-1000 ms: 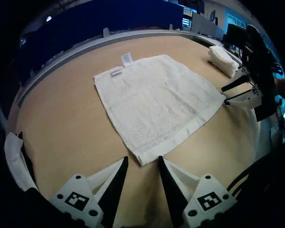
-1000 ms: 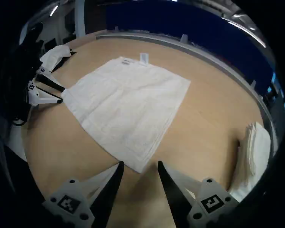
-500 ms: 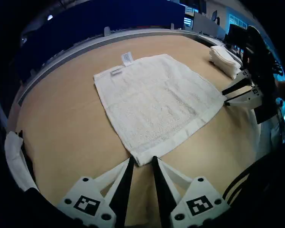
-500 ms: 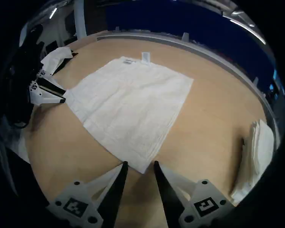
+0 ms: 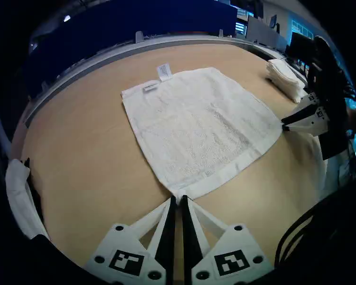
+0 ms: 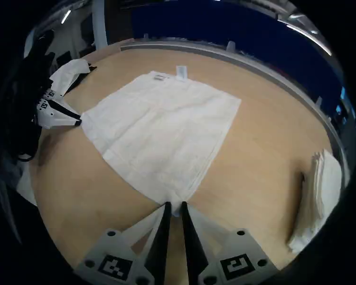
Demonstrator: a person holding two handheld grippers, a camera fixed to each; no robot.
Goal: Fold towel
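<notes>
A white towel lies spread flat on a wooden worktop as the left tongs and the right tongs, each closed to a narrow slit, pinch two neighbouring corners of the towel, a stack of folded cloths lying near it.

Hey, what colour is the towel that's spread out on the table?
The towel is plain white; it shows best in the left gripper view.

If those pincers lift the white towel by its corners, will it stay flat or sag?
Probably sag: the towel lies limp on the table, looking like soft terry. Held at the corners pinched by the left gripper and right gripper, its middle would likely droop. Its nubby surface should resist slipping.
</notes>
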